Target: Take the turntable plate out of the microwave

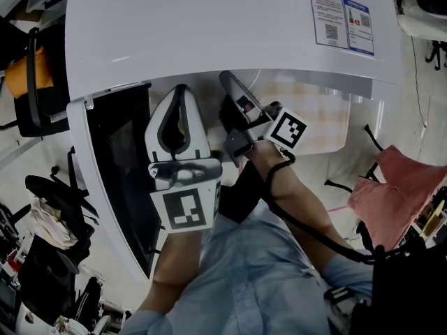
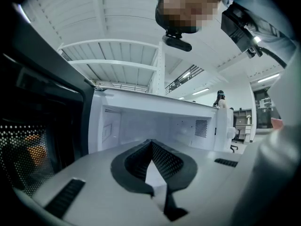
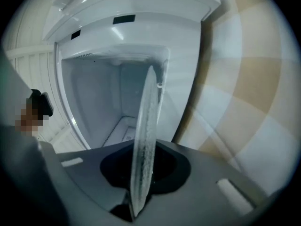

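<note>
1. Right gripper [image 3: 142, 194]: jaws nearly closed, clamped on the rim of the glass turntable plate [image 3: 146, 126].
2. The plate shows edge-on between the jaws, its far end at the mouth of the microwave cavity [image 3: 101, 102].
3. Left gripper [image 2: 150, 144]: jaw tips meet, nothing between them. It sits just left of the right gripper and points into the same cavity.
4. The microwave door [image 1: 115, 159] hangs open on the left.
5. A checked surface [image 3: 254, 79] lies to the right.
</note>
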